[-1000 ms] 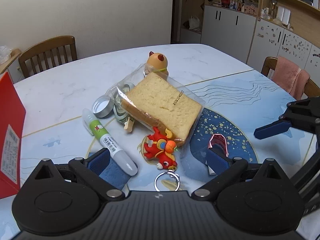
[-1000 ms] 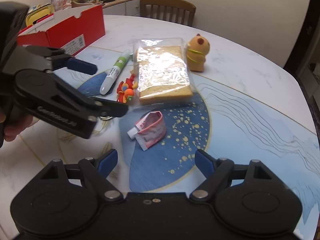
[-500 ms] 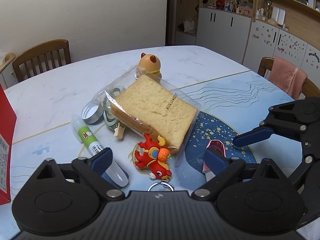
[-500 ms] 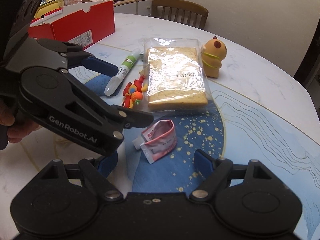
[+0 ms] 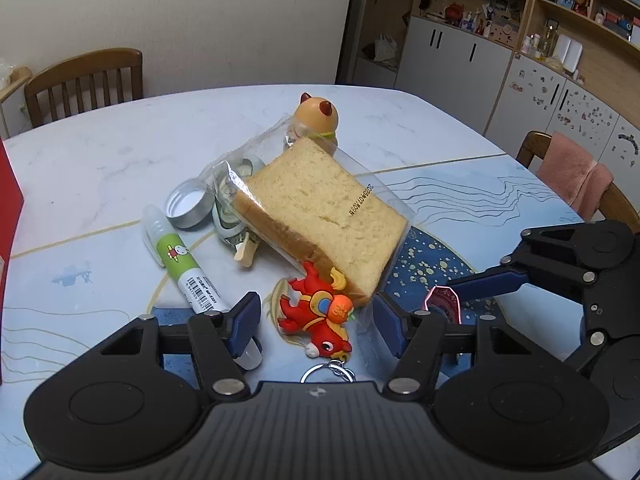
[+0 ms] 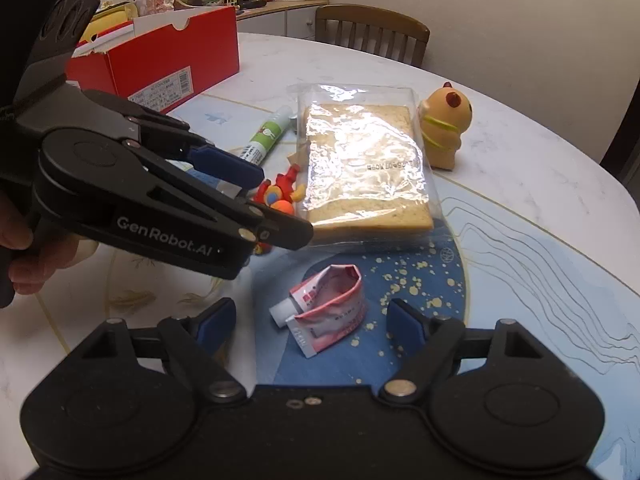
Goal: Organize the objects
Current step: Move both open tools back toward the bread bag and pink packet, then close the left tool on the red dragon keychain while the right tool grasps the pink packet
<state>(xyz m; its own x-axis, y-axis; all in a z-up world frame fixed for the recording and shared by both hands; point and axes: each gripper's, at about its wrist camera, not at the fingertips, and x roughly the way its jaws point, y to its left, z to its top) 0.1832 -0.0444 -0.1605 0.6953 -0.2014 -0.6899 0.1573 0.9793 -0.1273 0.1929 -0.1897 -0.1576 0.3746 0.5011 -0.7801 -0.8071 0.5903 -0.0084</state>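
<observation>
My left gripper (image 5: 316, 320) is open, its fingers on either side of a red dragon keychain (image 5: 318, 314) lying on the table. The keychain (image 6: 280, 194) also shows in the right wrist view, partly behind the left gripper (image 6: 272, 200). My right gripper (image 6: 310, 318) is open around a crumpled pink tube (image 6: 326, 304) without gripping it. A bagged bread slice (image 5: 320, 208) lies behind the keychain, with a green-labelled glue pen (image 5: 186, 264), a metal lid (image 5: 189, 208) and an orange bear figure (image 5: 316, 120) around it.
A red shoebox (image 6: 160, 56) stands at the table's far left. Wooden chairs (image 5: 84, 84) stand behind the table, another with a pink towel (image 5: 576, 176) at the right. A roll of tape (image 5: 228, 216) lies under the bread bag.
My left gripper has moved forward and its fingers have narrowed around the dragon keychain. My right gripper has come closer to the pink tube.
</observation>
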